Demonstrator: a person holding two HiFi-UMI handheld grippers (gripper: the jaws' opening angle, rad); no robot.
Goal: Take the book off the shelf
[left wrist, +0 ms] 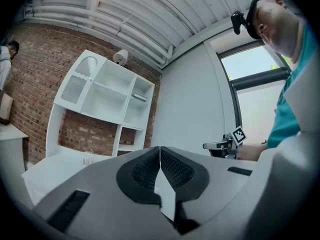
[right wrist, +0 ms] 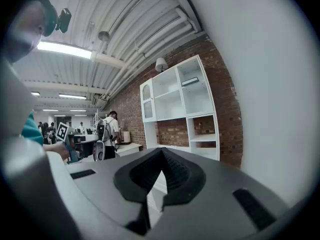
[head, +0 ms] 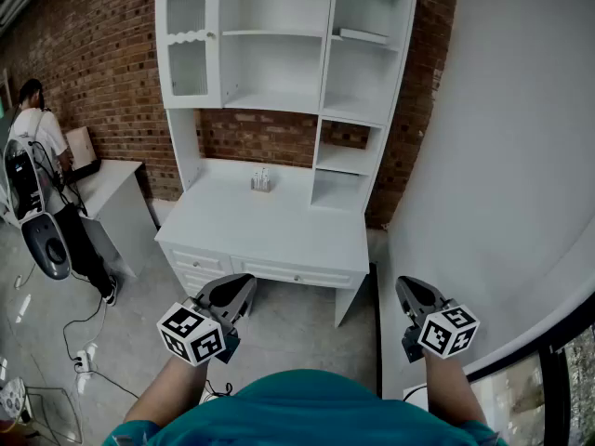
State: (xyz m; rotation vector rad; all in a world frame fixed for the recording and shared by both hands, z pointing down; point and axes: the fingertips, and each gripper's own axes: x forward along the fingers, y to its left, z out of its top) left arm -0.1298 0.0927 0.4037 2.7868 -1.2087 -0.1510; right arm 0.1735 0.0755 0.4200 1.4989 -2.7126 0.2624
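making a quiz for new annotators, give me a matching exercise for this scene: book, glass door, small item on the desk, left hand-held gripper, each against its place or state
Things:
1 book
2 glass door
3 small white item
4 left hand-held gripper

Places or states:
A upper left of the hutch
B shut and empty, in front of the desk
C lying flat in the top right compartment
D standing on the desk

Pairs: 1-C, 2-A, 3-D, 4-B
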